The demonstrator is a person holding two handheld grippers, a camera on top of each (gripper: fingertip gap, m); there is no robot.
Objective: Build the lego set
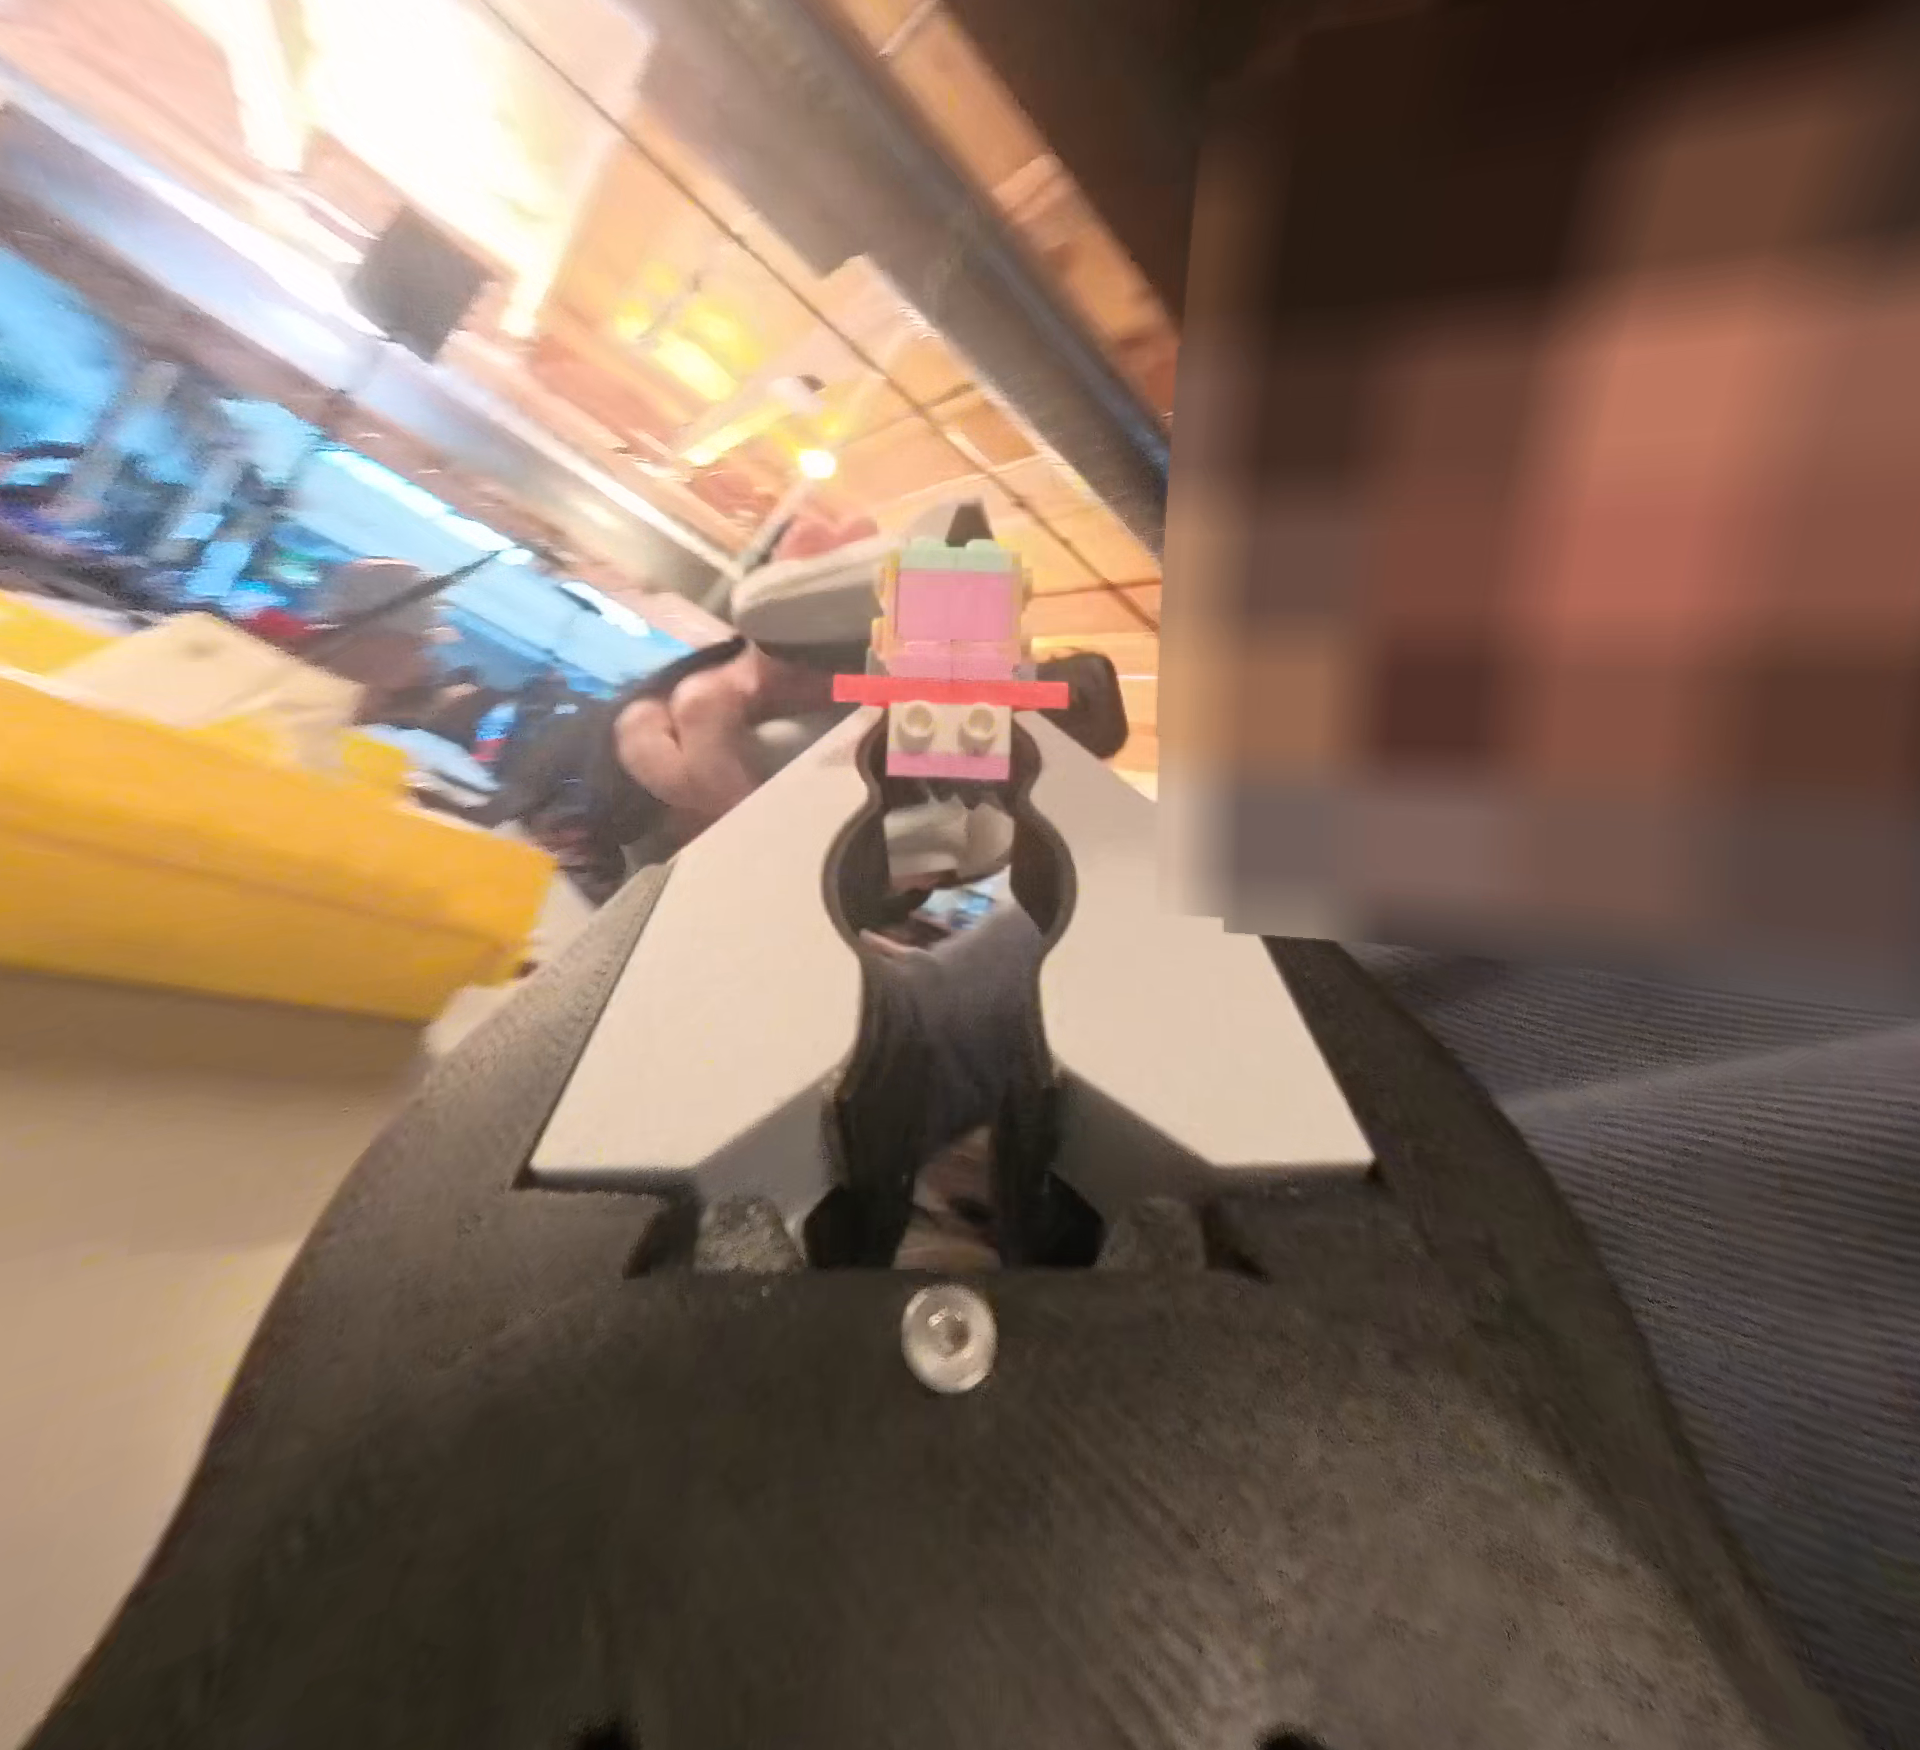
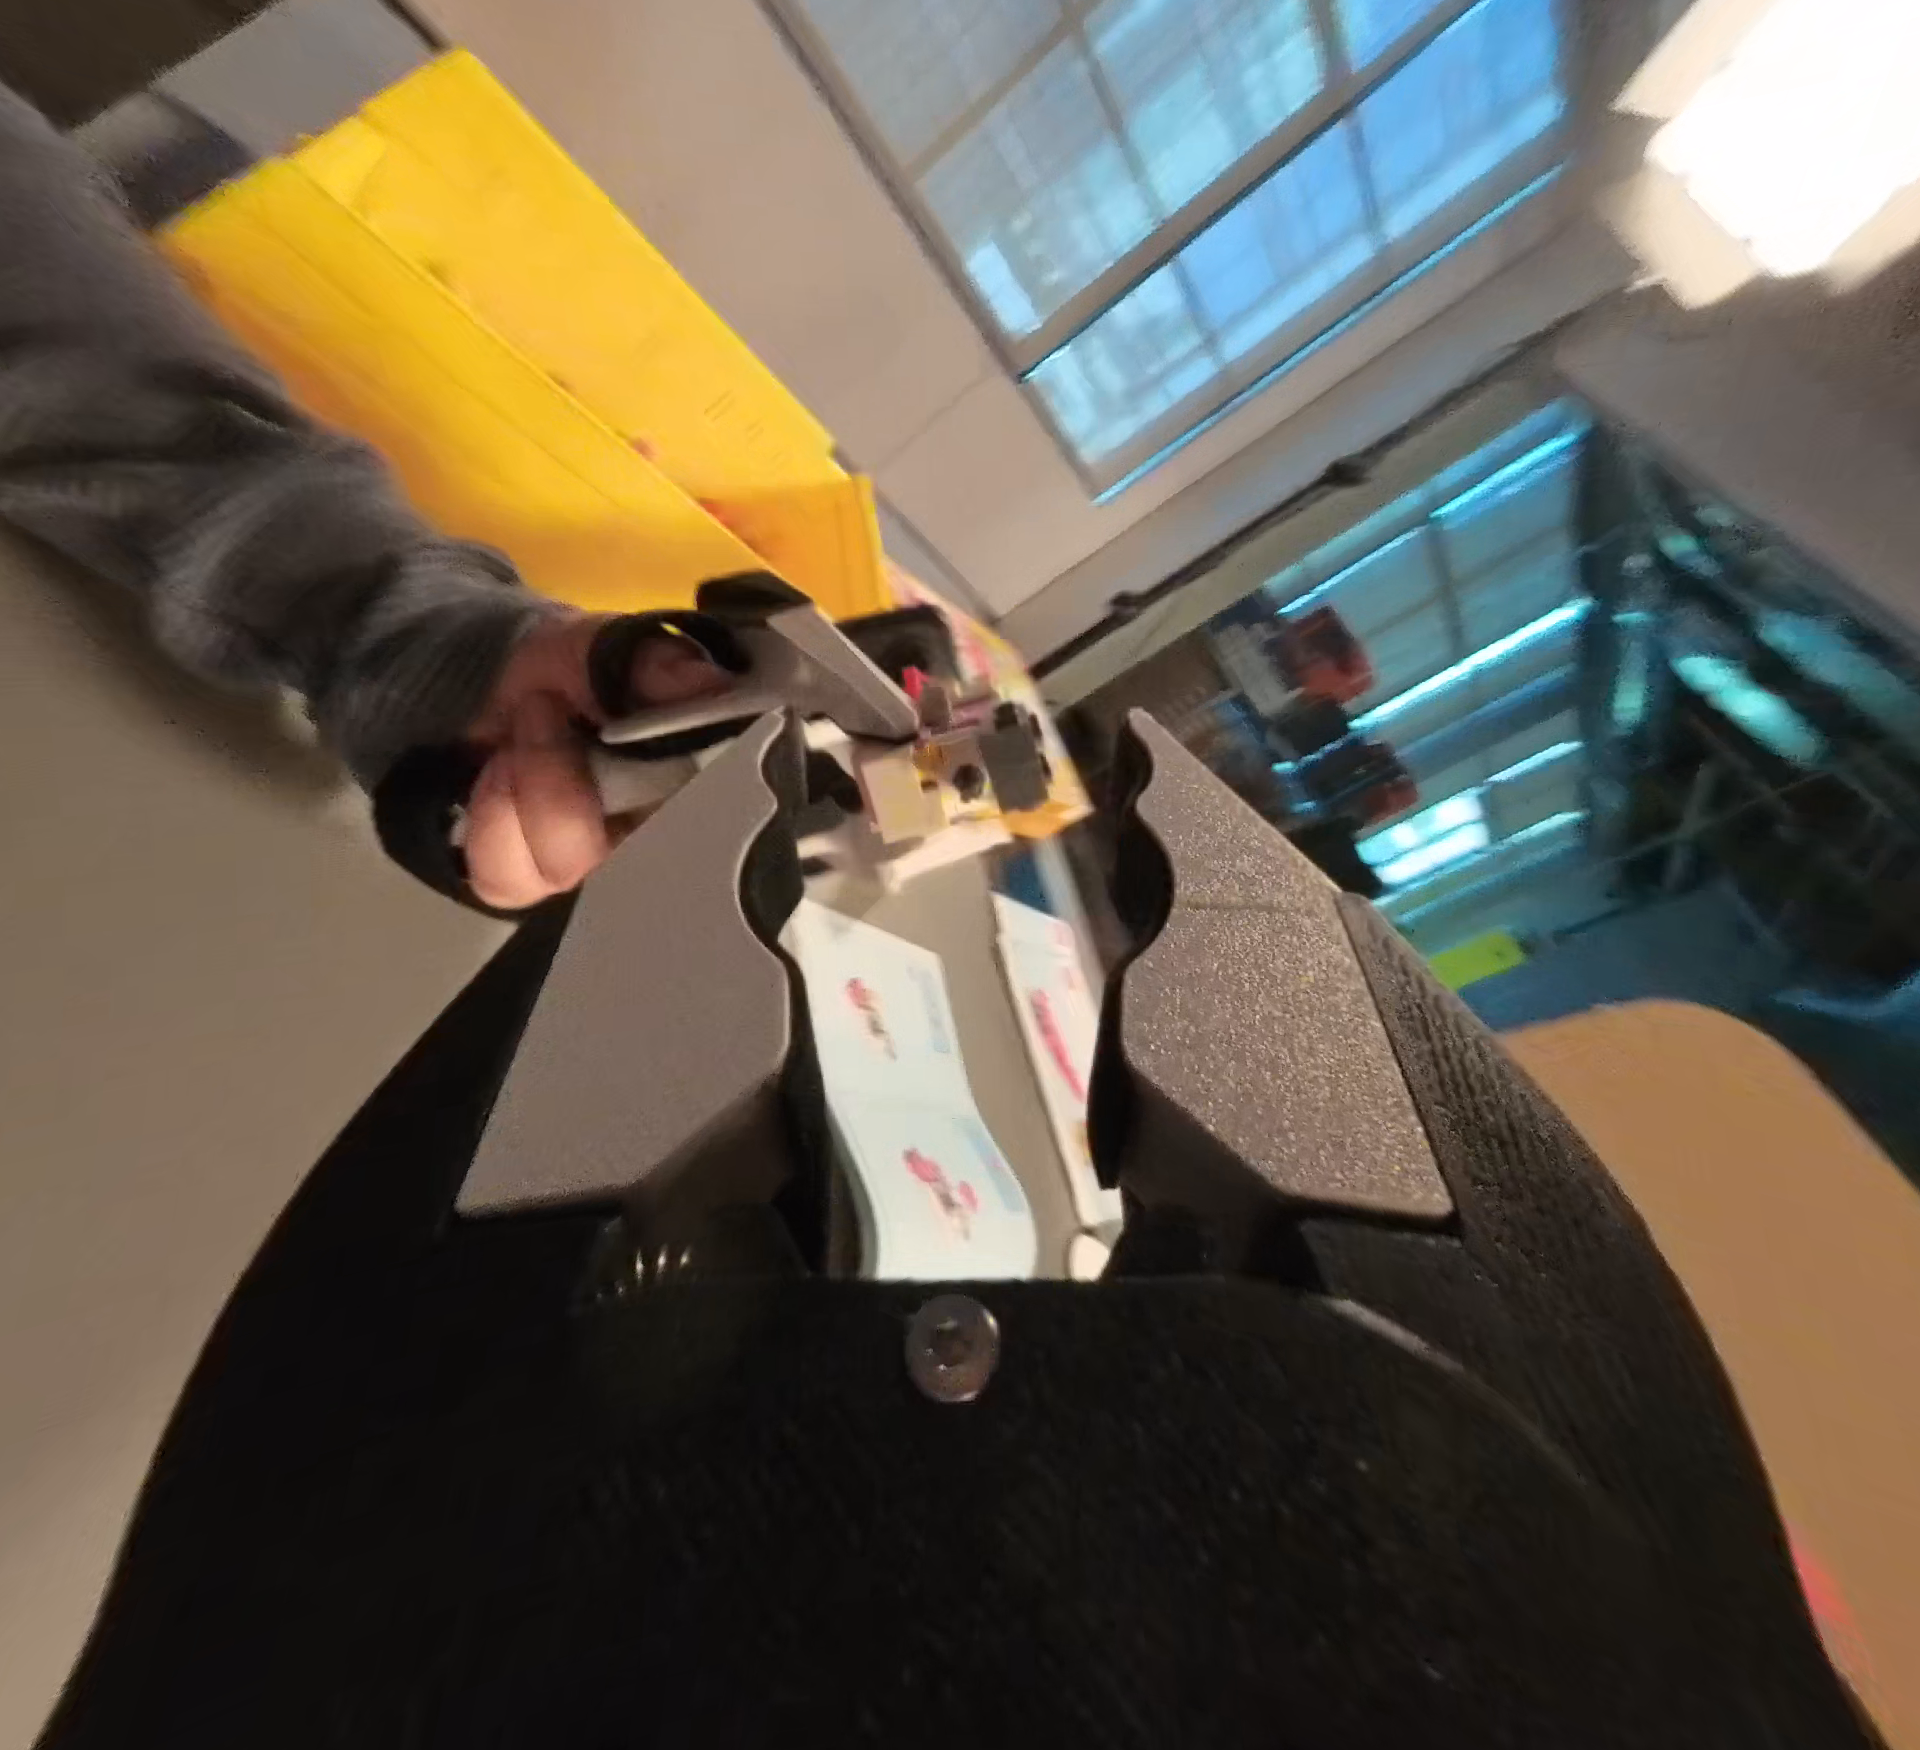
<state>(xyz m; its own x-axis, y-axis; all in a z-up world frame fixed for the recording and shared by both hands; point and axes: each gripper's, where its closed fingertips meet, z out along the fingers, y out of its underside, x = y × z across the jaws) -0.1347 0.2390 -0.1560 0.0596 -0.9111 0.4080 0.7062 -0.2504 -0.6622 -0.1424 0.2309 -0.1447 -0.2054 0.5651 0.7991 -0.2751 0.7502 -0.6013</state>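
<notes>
Gripping a small brick model (image 1: 951,661) by its pink-and-cream base, the left tool (image 1: 951,744) has its fingertips closed on either side of that lowest block, so the red plate and the pink and green bricks stand clear beyond the tips, raised off the bench and open to view. Seen from the right wrist, the same model (image 2: 961,770) shows grey and yellow parts, and it lies ahead of the right tool (image 2: 956,744) and between the lines of its two fingers, which stand wide apart with nothing between the pads; whether the model is within their reach I cannot tell. A hand (image 2: 520,765) in a grey sleeve holds the left tool's handle, off to the right tool's left. Farther out, yellow boxes (image 2: 499,329) lie on the pale bench (image 2: 156,973), and printed sheets (image 2: 914,1077) lie under the right tool's fingers. Both views are tilted and blurred.
</notes>
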